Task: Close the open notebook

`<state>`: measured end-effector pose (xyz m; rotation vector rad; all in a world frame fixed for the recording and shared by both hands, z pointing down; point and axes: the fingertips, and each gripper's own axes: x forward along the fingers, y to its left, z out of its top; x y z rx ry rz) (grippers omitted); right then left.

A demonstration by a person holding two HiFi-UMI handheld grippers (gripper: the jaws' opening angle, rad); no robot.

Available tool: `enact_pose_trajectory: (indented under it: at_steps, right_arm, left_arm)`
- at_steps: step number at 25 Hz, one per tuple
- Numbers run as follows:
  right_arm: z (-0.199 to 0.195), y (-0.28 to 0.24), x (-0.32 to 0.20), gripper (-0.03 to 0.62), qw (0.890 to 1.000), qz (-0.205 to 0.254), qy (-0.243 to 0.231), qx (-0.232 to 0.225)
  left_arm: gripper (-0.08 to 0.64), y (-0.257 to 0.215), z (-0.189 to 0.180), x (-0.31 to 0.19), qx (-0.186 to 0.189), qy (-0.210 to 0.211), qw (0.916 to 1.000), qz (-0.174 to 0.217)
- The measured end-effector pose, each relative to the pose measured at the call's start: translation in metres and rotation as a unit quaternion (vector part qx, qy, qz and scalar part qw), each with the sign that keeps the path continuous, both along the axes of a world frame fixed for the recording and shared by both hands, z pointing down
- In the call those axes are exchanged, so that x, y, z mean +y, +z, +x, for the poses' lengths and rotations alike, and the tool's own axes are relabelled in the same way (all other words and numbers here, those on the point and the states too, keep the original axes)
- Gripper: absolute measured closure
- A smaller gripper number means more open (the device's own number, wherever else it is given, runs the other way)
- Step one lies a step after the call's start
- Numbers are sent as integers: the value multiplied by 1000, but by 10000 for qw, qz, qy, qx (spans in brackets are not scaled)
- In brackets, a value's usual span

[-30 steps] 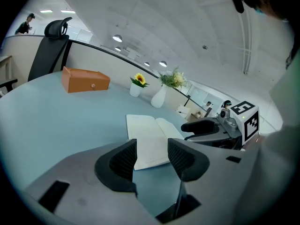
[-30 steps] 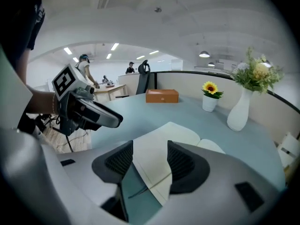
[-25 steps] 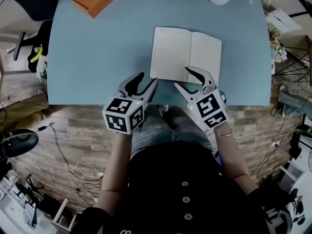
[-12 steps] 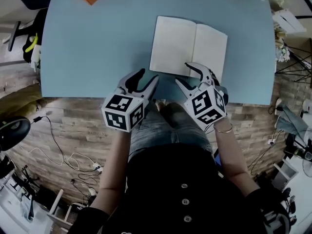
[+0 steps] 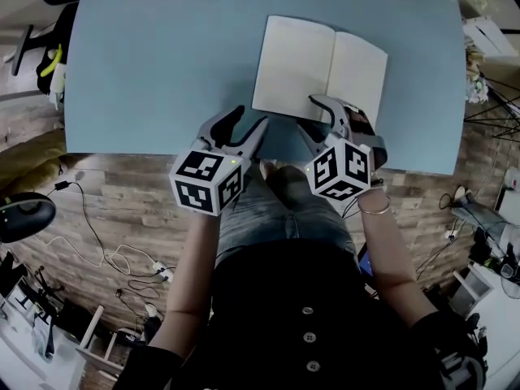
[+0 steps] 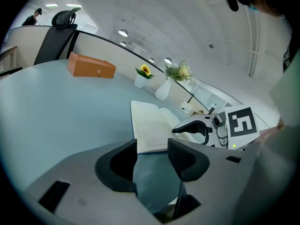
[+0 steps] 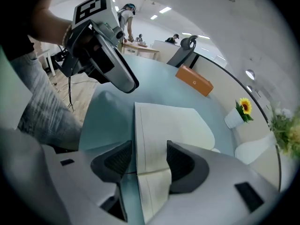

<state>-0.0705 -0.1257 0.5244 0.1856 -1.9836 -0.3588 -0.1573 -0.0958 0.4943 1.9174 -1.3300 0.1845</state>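
Observation:
The open notebook [image 5: 319, 70] lies flat on the blue table [image 5: 162, 63], blank cream pages up. My right gripper [image 5: 310, 115] is open at the notebook's near edge. In the right gripper view the jaws [image 7: 149, 161] straddle the near edge of a page [image 7: 164, 125], with the pads clear of the paper. My left gripper [image 5: 250, 121] is open and empty at the table's front edge, just short of the notebook's near left corner. The left gripper view shows bare table between its jaws [image 6: 152, 156], with the notebook [image 6: 150, 125] just beyond.
An orange box [image 6: 91, 68] sits at the far left of the table. A small sunflower pot [image 6: 140, 78] and a white vase [image 6: 164, 90] stand beyond the notebook. An office chair [image 6: 56, 36] is behind the table. The person's legs [image 5: 276, 210] are below the front edge.
The right gripper has rolled and edged forward over the notebook's near edge. The left gripper stays at the table's front edge. The notebook has not moved on the table.

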Motion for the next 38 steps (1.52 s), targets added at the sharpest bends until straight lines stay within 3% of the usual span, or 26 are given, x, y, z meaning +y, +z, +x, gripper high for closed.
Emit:
enact_pose_trajectory:
  at_steps: [15,20,30,38]
  right_arm:
    - [-10,5,-2,336,9995,1,-283,162]
    - [-10,8,3,407,9997,-238,-98,12]
    - [-9,9,13,488,9997,37,-45,-256]
    - [-8,4,16,530,9987,-80,123,-493]
  left_arm:
    - [359,3,0,-1,3,59,10000,-26]
    - [359,6,0,-1,19,208,9997,-97]
    - [359,7,2,-4,-70,448,9989,-140]
    - [359,4,-1,-14,162,262,9994,-141]
